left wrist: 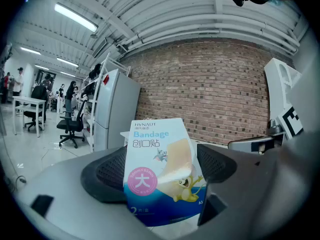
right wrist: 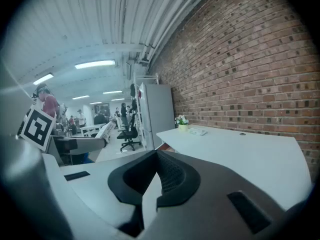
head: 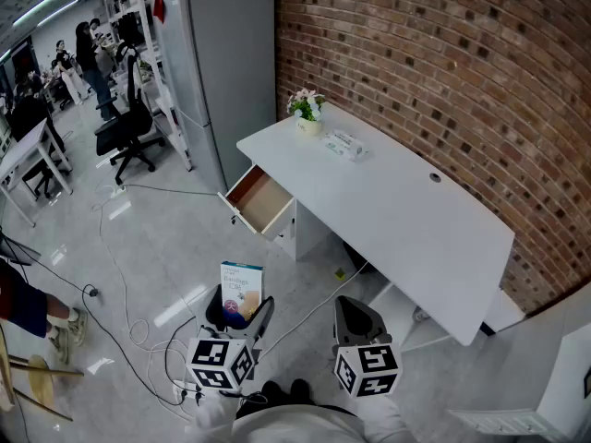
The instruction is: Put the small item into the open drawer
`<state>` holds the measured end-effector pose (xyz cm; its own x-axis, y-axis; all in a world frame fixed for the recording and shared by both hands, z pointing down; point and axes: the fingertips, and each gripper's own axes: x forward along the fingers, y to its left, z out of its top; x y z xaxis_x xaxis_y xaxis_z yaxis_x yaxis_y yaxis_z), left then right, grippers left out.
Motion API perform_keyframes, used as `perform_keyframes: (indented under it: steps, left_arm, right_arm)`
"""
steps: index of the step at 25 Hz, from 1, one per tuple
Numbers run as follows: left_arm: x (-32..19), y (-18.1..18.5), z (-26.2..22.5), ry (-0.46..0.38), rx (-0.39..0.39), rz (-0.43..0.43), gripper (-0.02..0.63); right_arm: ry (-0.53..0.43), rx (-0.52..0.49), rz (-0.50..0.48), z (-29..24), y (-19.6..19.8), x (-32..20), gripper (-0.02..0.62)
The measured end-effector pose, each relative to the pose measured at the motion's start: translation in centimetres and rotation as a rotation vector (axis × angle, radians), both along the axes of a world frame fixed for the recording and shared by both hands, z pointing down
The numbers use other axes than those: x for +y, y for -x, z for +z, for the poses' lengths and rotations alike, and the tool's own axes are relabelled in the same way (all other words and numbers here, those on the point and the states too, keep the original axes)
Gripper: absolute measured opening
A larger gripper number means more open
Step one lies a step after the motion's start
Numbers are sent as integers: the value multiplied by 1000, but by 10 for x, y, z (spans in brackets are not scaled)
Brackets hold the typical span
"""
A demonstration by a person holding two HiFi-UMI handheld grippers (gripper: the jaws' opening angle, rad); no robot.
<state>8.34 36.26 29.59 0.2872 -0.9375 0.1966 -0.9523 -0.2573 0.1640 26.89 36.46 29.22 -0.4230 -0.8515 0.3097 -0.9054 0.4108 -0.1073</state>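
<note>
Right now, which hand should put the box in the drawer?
Left. The left tool grips the bandage box, and the open drawer lies ahead, nearer that side. The right tool is shut and empty.

On the box [left wrist: 159, 174] in my left gripper [left wrist: 162, 168] I read "HYNAUT", "Bandage", "创口贴" up top, w/ "大" in a pink circle & "2" at btm left.

Bright, even light from ceiling tube lamps [left wrist: 75, 18]. Soft shadows. Glare patches on the glossy floor [head: 175, 307]. Gripper views fisheye, corners black; brick wall [head: 443, 81] bows in head view.
</note>
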Motion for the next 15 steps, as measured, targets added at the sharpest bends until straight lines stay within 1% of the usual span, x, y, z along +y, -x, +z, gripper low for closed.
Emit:
perform_keyframes:
  steps: [7,15]
  left_arm:
    - [-3,-6,4,4,16,-19,445]
    - [0,-5,2,1,-8,-40,445]
  right_arm:
    - [23,-38,-36,5,-3,-3,26]
    - [11,-51,-53,1,-3,-4,26]
